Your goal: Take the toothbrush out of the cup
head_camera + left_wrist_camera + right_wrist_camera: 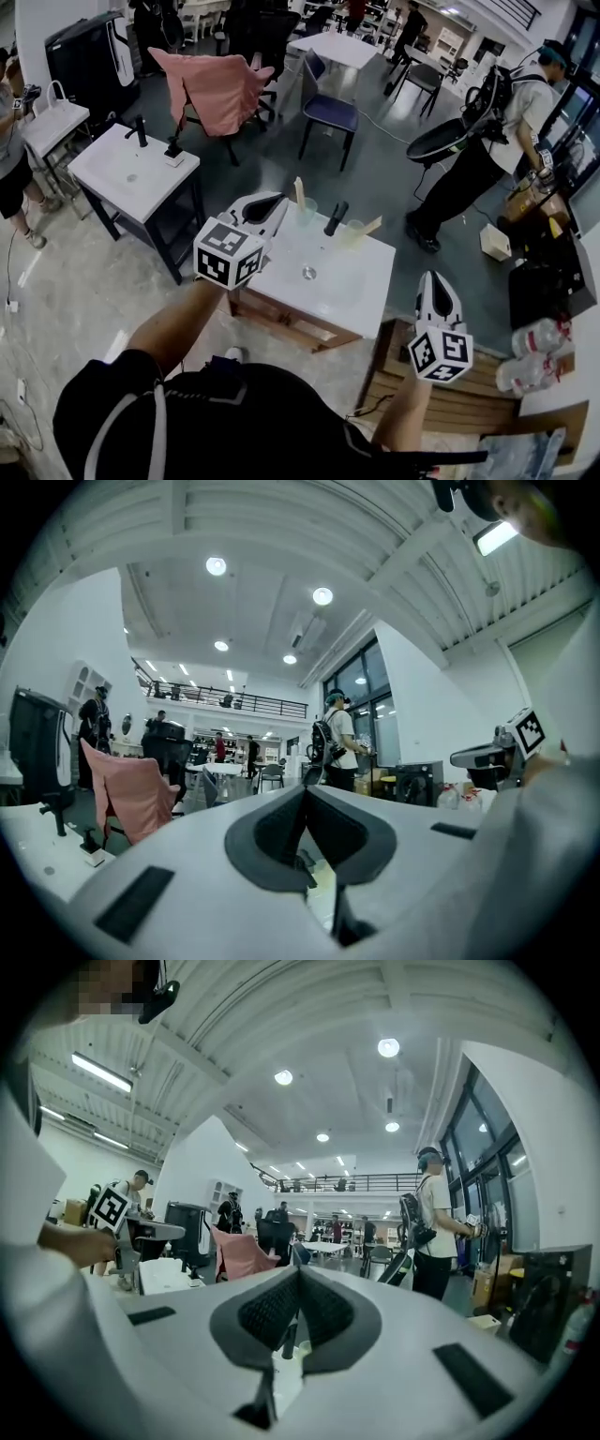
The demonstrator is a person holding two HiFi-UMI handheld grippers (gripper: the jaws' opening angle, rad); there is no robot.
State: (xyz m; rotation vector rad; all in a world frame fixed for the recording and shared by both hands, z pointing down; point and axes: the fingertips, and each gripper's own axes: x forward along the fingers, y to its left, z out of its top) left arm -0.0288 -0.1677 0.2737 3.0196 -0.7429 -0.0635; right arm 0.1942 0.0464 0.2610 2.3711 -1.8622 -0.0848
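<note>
A small white washstand table stands ahead of me, with a black faucet at its far edge. Left of the faucet a clear cup holds an upright pale toothbrush. To the faucet's right a second cup holds a slanted toothbrush. My left gripper hovers over the table's near left corner, jaws shut and empty, short of the left cup. My right gripper is off the table's right side, also shut and empty. Both gripper views show closed jaws, left gripper and right gripper.
Another white washstand stands to the left. Behind are a chair draped in pink cloth and a blue chair. One person stands at right, another at far left. A wooden pallet and water bottles lie near right.
</note>
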